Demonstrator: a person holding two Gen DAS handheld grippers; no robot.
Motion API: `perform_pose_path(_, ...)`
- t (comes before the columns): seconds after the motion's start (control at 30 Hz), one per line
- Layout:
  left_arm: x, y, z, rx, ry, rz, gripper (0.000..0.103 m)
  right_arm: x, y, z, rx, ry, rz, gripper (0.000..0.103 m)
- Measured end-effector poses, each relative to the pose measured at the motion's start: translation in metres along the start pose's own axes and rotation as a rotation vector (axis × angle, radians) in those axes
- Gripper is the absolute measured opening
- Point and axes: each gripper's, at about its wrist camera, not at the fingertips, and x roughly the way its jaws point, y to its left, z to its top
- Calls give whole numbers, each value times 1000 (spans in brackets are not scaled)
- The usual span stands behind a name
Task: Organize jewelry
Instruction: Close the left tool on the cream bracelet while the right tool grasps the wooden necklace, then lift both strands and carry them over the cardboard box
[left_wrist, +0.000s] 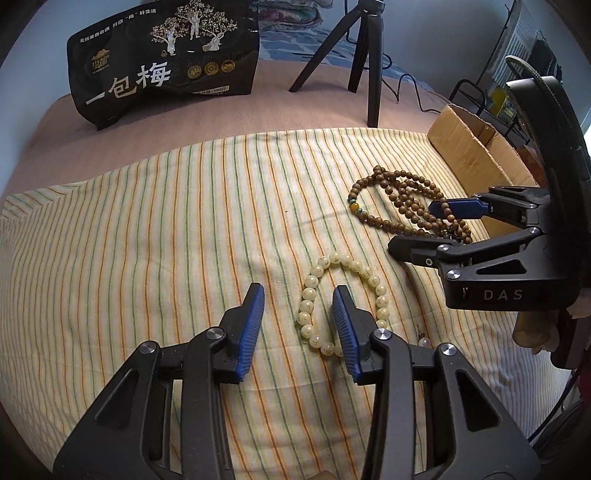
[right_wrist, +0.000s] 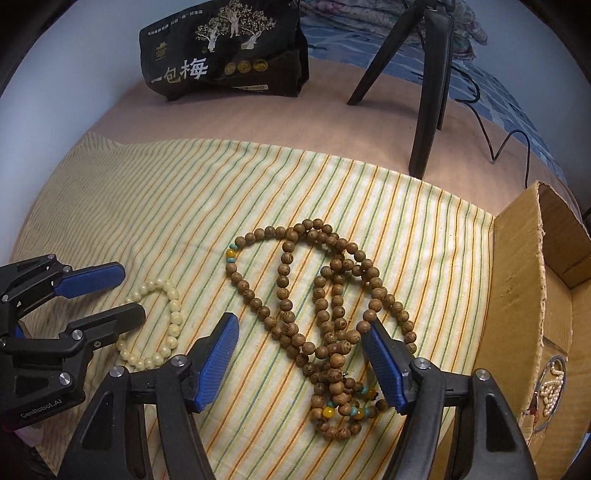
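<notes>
Left wrist view: left gripper (left_wrist: 298, 301) is spread wide just above the striped cloth (left_wrist: 147, 229), 1 finger inside the cream bead bracelet (left_wrist: 341, 301) loop, the other outside it, gripping nothing. Right wrist view: right gripper (right_wrist: 301, 332) is also released, fingers straddling the near end of the tangled brown wooden bead necklace (right_wrist: 317, 295), nothing clamped. Cardboard box (right_wrist: 524, 295) sits at the cloth's right edge w/ small pearls inside. Farther back: black tripod (right_wrist: 430, 81), black snack bag (right_wrist: 225, 51).
</notes>
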Motion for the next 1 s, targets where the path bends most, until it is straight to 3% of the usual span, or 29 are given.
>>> perform_pose_path(0.1, 2, -1, 1, 5, -2, 3, 38, 0, 0, 0, 2, -2, -1, 67)
perform_pose_path(0.17, 3, -1, 1, 13, -6, 18, 32, 1, -1, 1, 4, -6, 4, 58)
perform_pose_path(0.23, 4, -1, 2, 15, -11, 32, 26, 0, -1, 0, 9, -14, 11, 42)
perform_pose_path(0.3, 4, 0, 2, 14, -14, 40, 15, -1, -2, 0, 14, -21, 13, 32)
perform_pose_path(0.43, 5, 2, 3, 7, -21, 45, 6, -1, -2, -1, 13, -38, 7, 16)
perform_pose_path(0.57, 1, 1, 3, -1, -31, 48, 6, -4, 1, -2, 10, -49, 0, 10)
perform_pose_path(1.0, -36, 3, 10, -48, -126, 23, 5, -42, -4, 0, 24, -148, -24, 9)
